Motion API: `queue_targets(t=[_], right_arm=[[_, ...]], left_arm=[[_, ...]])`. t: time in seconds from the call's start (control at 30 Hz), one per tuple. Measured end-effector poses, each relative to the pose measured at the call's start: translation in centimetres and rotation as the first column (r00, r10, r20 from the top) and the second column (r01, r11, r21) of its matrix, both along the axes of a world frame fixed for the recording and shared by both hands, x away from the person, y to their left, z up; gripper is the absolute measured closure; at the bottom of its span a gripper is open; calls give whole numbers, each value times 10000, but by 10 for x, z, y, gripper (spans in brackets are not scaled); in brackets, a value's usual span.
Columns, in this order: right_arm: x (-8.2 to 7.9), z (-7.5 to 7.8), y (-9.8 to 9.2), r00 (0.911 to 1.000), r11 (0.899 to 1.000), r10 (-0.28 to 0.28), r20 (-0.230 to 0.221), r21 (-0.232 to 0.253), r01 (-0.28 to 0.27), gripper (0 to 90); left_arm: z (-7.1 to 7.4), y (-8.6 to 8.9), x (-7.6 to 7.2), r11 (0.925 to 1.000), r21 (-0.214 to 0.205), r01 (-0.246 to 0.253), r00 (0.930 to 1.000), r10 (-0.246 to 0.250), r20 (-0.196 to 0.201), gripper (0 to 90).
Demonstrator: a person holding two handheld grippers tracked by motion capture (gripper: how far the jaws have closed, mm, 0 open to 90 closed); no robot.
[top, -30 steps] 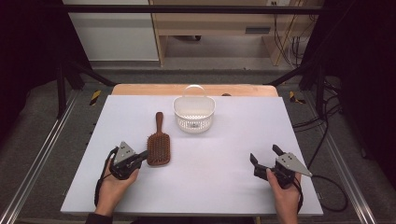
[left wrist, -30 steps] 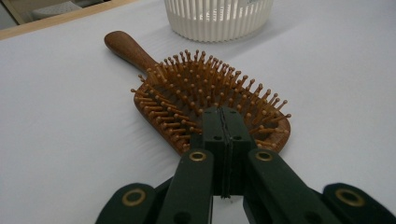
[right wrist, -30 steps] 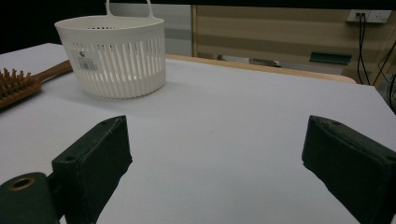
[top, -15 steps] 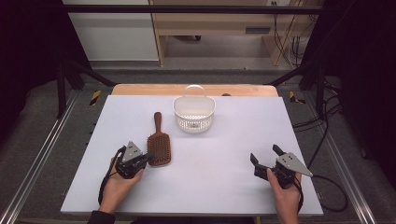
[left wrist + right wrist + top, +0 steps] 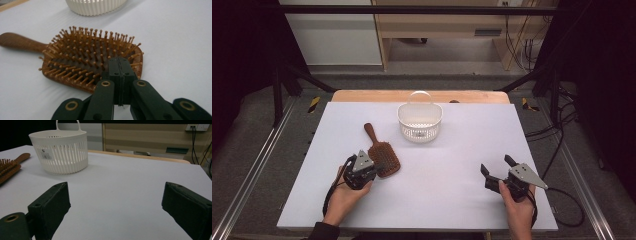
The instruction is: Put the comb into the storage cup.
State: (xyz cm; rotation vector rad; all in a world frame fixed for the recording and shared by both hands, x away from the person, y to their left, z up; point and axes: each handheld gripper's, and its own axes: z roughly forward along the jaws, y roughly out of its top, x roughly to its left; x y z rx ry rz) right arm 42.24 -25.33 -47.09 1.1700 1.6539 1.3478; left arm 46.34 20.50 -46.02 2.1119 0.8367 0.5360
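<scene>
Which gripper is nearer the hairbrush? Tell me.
Left. The left gripper, jaws shut, sits at the hairbrush head's near edge; the right gripper, jaws open, rests far across the table.

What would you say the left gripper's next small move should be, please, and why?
Probably opening its jaws. The left gripper sits at the near edge of the wooden hairbrush with its jaws pressed flat together and nothing between them, so it cannot take hold of the brush. The brush lies bristles up on the table, apart from the white basket.
</scene>
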Motion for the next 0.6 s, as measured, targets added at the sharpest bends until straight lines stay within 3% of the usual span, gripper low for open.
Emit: queue_targets(t=[0.5,0.6], right_arm=[[0,0,-3,10000,9999,-39,4,108,39,81],[0,0,-4,10000,9999,-47,4,142,47,81]], left_arm=[[4,-25,11,9985,355,416,9991,-413,-96,899],[4,-32,14,9974,588,419,9991,-417,-49,899]])
